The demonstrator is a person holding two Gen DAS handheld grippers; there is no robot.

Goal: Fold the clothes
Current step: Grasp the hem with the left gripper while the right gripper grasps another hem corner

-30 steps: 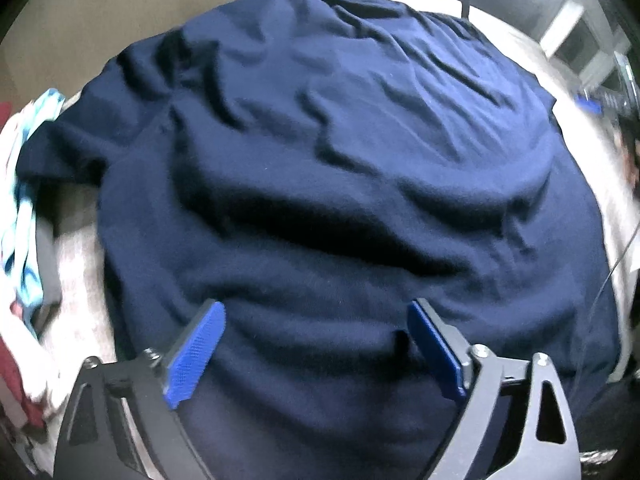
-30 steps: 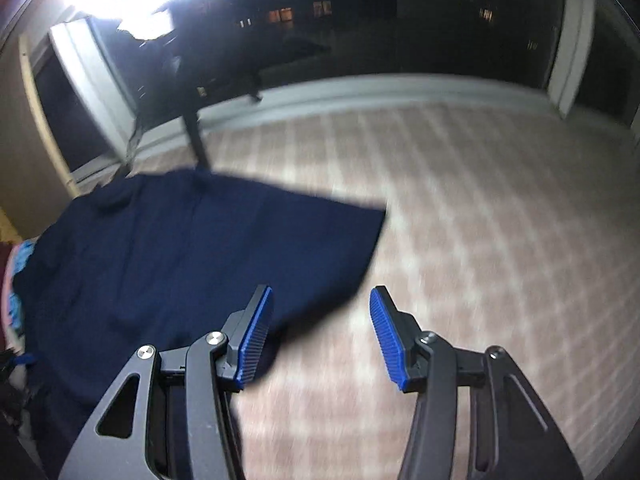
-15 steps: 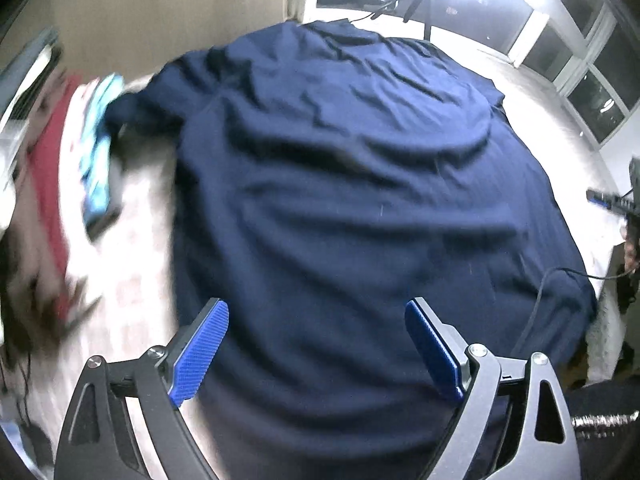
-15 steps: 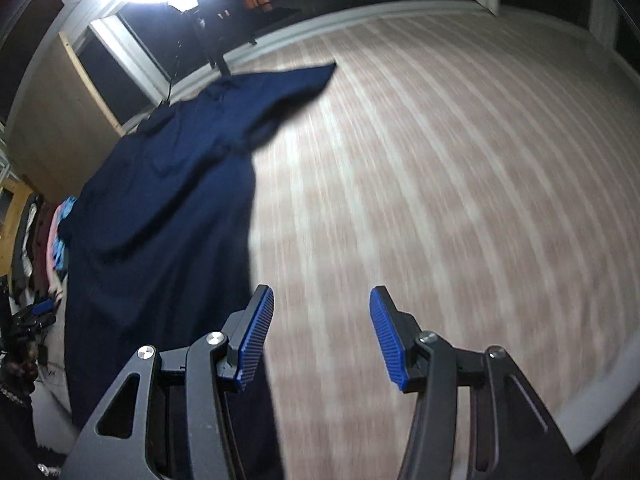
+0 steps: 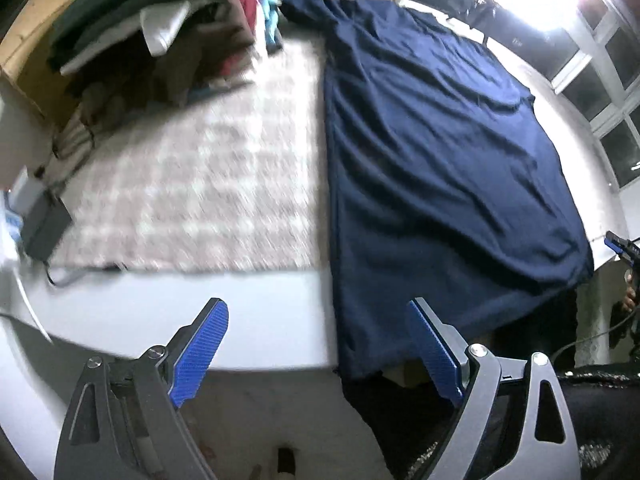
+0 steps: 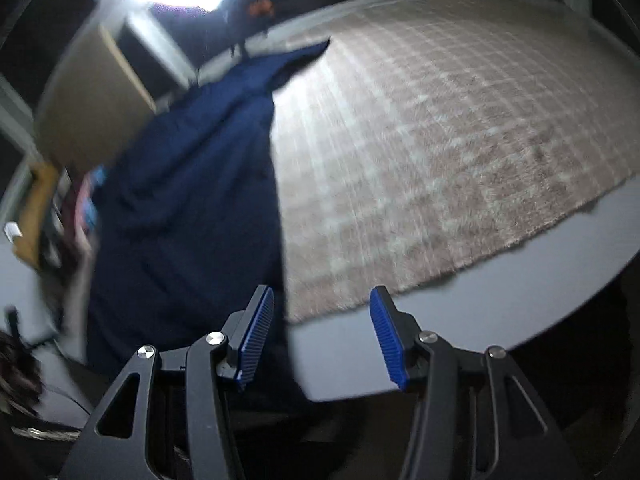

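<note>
In the left wrist view, the left tool (image 5: 316, 350) hung released and empty near the hem of the navy shirt (image 5: 432, 160), which lay spread on the checked blanket (image 5: 192, 184). In the right wrist view, the right tool (image 6: 322, 334) was released and empty; the navy shirt (image 6: 192, 200) lay left of the blanket (image 6: 440, 152).

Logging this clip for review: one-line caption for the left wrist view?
Open left gripper above the bed edge, navy garment spread flat over the checked blanket.

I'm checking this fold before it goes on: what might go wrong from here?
The navy garment hangs over the bed's near edge, so a tug may slide it off. Both tongs, left and right, are open and empty. Wrinkles across the cloth could get folded in.
</note>
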